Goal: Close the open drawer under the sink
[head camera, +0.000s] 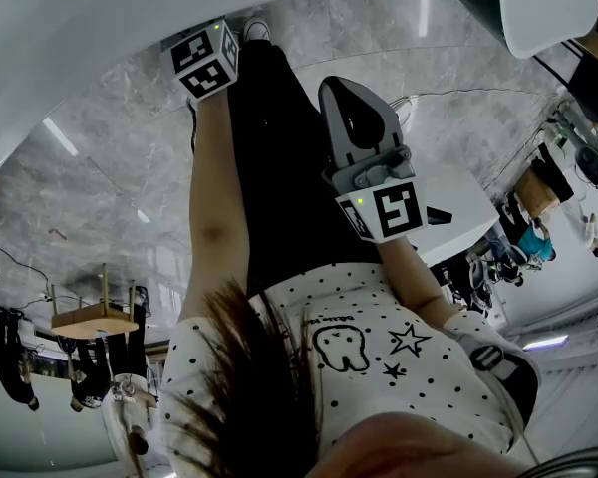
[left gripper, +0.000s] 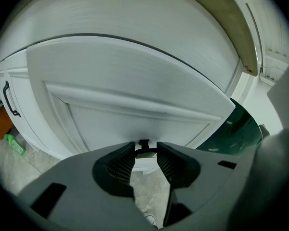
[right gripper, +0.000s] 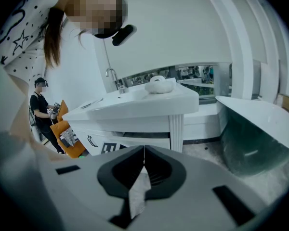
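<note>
The open drawer's white panelled front (left gripper: pixel 135 85) is seen close up in the left gripper view, filling most of it beneath a wider white curved surface (left gripper: pixel 135 13), from which it is parted by a dark seam. Its small black handle (left gripper: pixel 143 143) is found at the lower edge of the front, right at the tips of the left gripper (left gripper: pixel 145 150). That gripper's jaws are held a narrow way apart with the handle in the gap between them. Whether the pads press on it cannot be made out. Pale marbled floor (left gripper: pixel 139 182) is seen below, through the gap. To the left of the drawer a cabinet door with a longer black handle (left gripper: pixel 9 100) is shown, with an orange thing (left gripper: pixel 0 124) and a small green object (left gripper: pixel 14 144) near its foot. At the right the drawer's corner is set against a dark green glass wall (left gripper: pixel 241 129). The right gripper (right gripper: pixel 143 153) is held away from the drawer, its jaws closed tip to tip. Past them a white sink counter (right gripper: pixel 135 105) is seen, with a faucet (right gripper: pixel 111 76) and a white rounded object (right gripper: pixel 159 84) on it. Beside the counter, at the left, a person in black (right gripper: pixel 38 107) is seen by an orange chair (right gripper: pixel 65 134). In the head view a wooden stool (head camera: pixel 92 315) is seen well apart on the floor.
</note>
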Action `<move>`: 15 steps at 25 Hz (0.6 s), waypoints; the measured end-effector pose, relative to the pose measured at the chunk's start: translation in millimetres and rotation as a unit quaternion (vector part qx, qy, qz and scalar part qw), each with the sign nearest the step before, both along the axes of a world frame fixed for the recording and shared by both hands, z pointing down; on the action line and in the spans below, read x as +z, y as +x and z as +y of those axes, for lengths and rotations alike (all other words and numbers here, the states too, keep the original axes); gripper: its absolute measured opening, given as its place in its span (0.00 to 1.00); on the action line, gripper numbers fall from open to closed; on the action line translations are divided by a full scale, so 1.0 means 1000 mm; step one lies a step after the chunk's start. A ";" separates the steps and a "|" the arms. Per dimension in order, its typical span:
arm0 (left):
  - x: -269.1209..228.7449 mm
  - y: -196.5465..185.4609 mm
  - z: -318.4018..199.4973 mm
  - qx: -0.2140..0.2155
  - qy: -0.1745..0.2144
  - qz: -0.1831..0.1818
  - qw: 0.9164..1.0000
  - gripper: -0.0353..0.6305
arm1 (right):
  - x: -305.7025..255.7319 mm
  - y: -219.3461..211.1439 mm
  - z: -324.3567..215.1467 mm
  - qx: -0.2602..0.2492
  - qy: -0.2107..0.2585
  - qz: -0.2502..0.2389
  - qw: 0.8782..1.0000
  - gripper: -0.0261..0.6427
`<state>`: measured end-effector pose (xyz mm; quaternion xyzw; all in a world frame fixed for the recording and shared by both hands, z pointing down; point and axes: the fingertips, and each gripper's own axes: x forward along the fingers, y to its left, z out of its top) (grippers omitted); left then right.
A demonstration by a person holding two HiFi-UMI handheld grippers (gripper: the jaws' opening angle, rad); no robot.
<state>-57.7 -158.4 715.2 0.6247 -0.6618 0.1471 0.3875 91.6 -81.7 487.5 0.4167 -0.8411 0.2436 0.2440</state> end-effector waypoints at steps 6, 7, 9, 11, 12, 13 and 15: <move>0.000 0.001 -0.003 0.000 0.001 0.001 1.000 0.26 | 0.001 0.000 -0.003 0.001 -0.001 0.001 1.000 0.06; 0.000 0.001 -0.003 0.000 0.001 0.001 1.000 0.26 | 0.001 0.000 -0.003 0.001 -0.001 0.001 1.000 0.06; -0.001 0.000 -0.003 0.000 0.003 0.000 1.000 0.26 | 0.001 0.000 -0.003 0.001 0.000 0.000 1.000 0.06; -0.001 0.000 -0.004 -0.001 0.003 0.000 1.000 0.26 | 0.001 0.000 -0.003 0.001 -0.001 0.000 1.000 0.06; -0.001 0.000 -0.004 -0.001 0.004 0.000 1.000 0.26 | 0.001 -0.001 -0.003 0.001 -0.001 0.000 1.000 0.06; -0.001 -0.001 -0.004 -0.001 0.004 0.000 1.000 0.26 | 0.002 -0.001 -0.003 0.001 -0.001 0.000 1.000 0.06; -0.001 -0.002 -0.006 -0.003 0.005 0.001 1.000 0.26 | 0.002 -0.002 -0.003 0.001 -0.002 0.001 1.000 0.06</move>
